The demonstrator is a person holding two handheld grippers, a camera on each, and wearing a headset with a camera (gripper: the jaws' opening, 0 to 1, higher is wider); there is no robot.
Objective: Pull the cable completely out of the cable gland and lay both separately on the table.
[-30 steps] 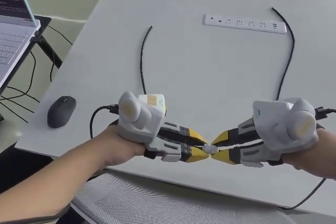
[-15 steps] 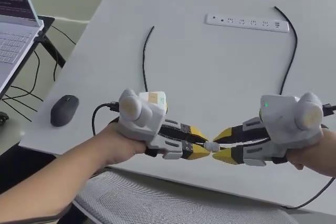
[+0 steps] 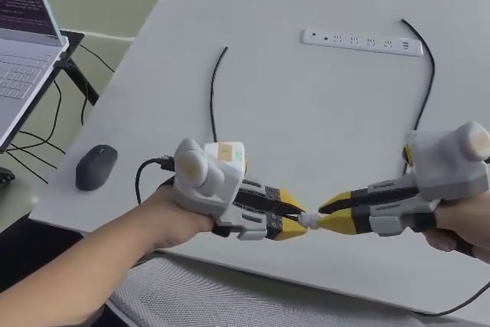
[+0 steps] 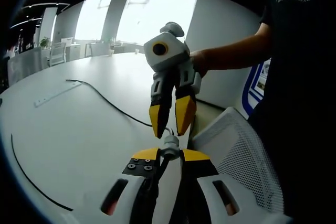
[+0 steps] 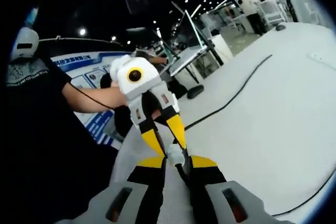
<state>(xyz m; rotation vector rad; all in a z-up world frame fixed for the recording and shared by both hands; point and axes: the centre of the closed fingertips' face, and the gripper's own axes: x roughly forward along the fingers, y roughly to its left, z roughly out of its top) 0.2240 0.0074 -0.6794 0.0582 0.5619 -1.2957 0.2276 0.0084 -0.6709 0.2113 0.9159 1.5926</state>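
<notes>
Head view, left gripper (image 3: pixel 298 218) and right gripper (image 3: pixel 322 217) tip to tip, jaws pinching cable gland (image 3: pixel 309 220)

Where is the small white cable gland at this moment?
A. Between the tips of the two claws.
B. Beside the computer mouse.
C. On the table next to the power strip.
A: the cable gland sits where the tips of the left claw and the right claw meet, well away from the power strip and the mouse.
</notes>
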